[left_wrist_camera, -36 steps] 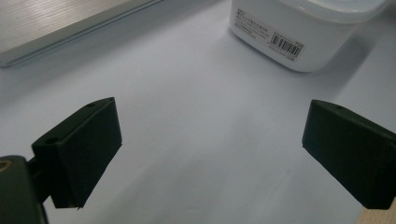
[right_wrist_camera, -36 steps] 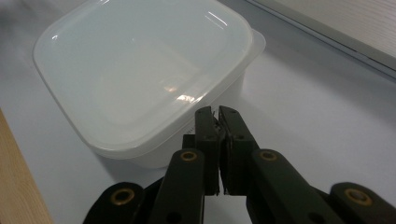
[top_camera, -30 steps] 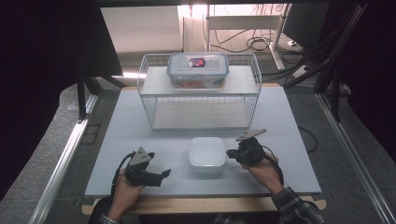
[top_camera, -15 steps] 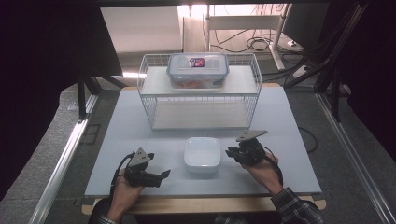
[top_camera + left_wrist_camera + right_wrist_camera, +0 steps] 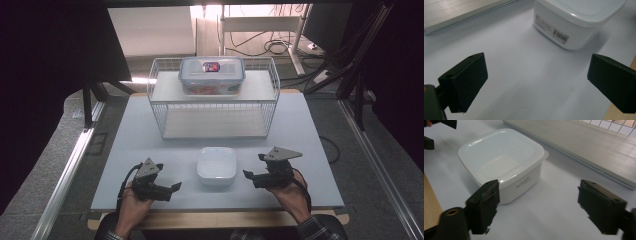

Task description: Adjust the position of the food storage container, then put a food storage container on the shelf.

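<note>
On the table (image 5: 150, 125), lidded white tub (image 5: 216, 165), rack-top clear box (image 5: 212, 75) holding red contents.

White lidded container (image 5: 501, 162) on the table (image 5: 554, 202), beyond wide-apart jaws.

A white wire rack (image 5: 215, 112) stood at the far middle of the pale grey table (image 5: 310, 130), a clear lidded storage box (image 5: 212, 75) with reddish contents resting on its top shelf, while cables (image 5: 272, 47) lay on the floor beyond.
</note>
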`<state>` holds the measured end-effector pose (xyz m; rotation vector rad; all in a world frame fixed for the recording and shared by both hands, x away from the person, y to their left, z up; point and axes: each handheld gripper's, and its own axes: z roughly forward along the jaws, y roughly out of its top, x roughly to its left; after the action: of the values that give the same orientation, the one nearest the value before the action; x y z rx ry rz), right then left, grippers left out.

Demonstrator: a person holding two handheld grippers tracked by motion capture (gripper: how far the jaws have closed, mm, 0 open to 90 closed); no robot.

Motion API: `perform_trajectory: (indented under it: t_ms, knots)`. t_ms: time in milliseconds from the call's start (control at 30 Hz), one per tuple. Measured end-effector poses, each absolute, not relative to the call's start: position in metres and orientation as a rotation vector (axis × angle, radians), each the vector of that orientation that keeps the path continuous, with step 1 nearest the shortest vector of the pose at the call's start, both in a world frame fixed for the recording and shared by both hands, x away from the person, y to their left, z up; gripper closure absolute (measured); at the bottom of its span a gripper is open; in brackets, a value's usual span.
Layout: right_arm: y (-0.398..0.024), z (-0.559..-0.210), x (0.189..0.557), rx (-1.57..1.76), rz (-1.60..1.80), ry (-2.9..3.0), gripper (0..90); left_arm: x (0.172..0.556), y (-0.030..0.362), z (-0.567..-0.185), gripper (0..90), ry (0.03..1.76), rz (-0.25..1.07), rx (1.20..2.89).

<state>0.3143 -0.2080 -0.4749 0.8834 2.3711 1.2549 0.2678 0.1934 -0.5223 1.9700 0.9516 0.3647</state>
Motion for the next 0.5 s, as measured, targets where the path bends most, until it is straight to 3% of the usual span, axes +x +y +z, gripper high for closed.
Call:
perform_trajectory:
  t_ms: [167, 500]
  knots:
    - [-0.216, -0.482, 0.310, 0.912, 1.272, 2.363, 6.5, 0.269, 0.193, -0.524, 2.4, 0.949, 0.371, 1.977]
    - [-0.218, -0.488, 0.317, 0.928, 1.282, 2.388, 3.2, 0.271, 0.187, -0.523, 2.8, 0.975, 0.355, 2.018]
